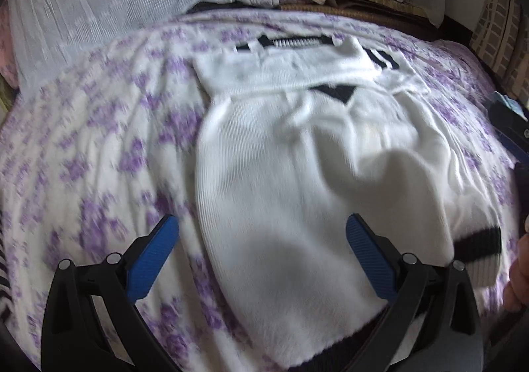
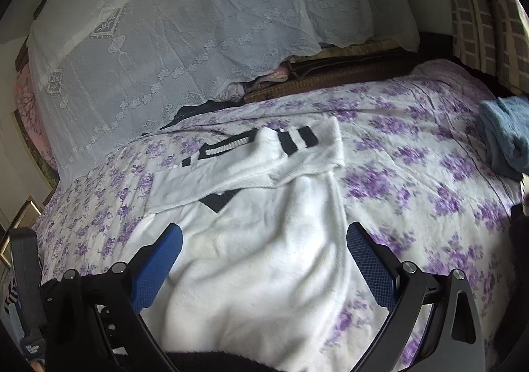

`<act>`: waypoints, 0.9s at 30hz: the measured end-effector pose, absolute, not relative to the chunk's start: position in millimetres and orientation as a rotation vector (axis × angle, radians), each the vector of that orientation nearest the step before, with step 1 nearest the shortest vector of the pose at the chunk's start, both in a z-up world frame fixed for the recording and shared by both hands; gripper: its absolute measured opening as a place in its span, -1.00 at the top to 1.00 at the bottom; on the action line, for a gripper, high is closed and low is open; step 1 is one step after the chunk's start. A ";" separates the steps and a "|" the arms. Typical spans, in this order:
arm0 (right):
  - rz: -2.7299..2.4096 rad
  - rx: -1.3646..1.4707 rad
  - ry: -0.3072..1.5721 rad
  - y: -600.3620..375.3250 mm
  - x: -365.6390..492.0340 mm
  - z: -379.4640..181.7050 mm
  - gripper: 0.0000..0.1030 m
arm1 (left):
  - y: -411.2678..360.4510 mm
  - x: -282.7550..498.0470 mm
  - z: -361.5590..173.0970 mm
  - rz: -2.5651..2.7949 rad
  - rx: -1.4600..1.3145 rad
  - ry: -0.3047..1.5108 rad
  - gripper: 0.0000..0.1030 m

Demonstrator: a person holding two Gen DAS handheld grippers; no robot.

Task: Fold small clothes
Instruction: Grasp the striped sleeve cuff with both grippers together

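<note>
From the left wrist camera, the left gripper is wide open and holds nothing. Its two blue fingers hang over the near end of a white sweater. The sweater is white and fuzzy with black marks. It lies flat on the bed cover, which is white with purple flowers. The sweater sits in the middle of the bed and reaches from the far side to the near edge. One sleeve is folded across the top part, and its cuff with black stripes points to the far right. Another cuff with a black band lies near the right edge. A bit of a hand shows at the right edge of the picture. This view is a little blurry.

From the right wrist camera, the right gripper is wide open too, with nothing in it. It hangs over the near part of the sweater. A white lace cloth covers a pile at the far edge of the bed. A blue cloth lies at the right edge, well apart from the sweater
</note>
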State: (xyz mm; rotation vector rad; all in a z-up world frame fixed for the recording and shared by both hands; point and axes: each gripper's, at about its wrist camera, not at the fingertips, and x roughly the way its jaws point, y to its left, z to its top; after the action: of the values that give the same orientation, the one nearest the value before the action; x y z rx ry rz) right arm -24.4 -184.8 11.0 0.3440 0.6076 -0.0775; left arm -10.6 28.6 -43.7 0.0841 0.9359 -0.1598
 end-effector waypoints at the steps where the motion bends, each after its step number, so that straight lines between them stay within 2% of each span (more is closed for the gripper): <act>1: -0.087 0.358 0.612 -190.0 -29.6 6.2 -0.93 | 34.1 -12.6 -48.3 -0.182 0.059 0.957 -0.92; 7: -0.122 0.424 0.652 -219.4 -62.4 -21.0 -0.93 | 49.3 -25.1 -65.1 -0.325 -0.085 1.039 -0.91; 10: -0.038 0.475 0.700 -223.8 -76.4 -34.1 -0.80 | 42.7 -33.6 -66.4 -0.419 -0.120 1.060 -0.91; 15: 0.163 0.607 0.816 -211.4 -80.2 -58.5 -0.12 | 36.5 -34.6 -68.9 -0.501 -0.165 1.083 -0.87; 19: 0.232 0.657 0.863 -194.9 -70.1 -66.7 -0.11 | 36.6 -37.6 -68.6 -0.514 -0.187 1.092 -0.58; 20: 0.237 0.655 0.865 -192.4 -67.8 -66.1 0.04 | 37.1 -37.3 -69.3 -0.508 -0.190 1.095 -0.51; 21: 0.265 0.656 0.862 -187.7 -66.0 -66.2 0.48 | 38.0 -37.2 -69.3 -0.502 -0.196 1.097 -0.22; 22: 0.290 0.660 0.871 -185.1 -62.7 -67.6 0.65 | 39.2 -37.0 -68.7 -0.496 -0.200 1.097 0.01; 25: 0.297 0.666 0.899 -184.0 -60.0 -70.4 0.73 | 42.8 -36.2 -65.7 -0.489 -0.212 1.099 0.29; 27: 0.283 0.623 0.891 -184.2 -62.6 -63.7 0.75 | 44.3 -38.0 -64.5 -0.503 -0.221 1.100 0.32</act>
State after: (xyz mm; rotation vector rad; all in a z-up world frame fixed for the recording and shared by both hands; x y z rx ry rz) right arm -62.6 -184.2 -63.7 0.6231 0.8908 0.2832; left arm -38.0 44.3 -64.5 -0.2215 1.1000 -0.5030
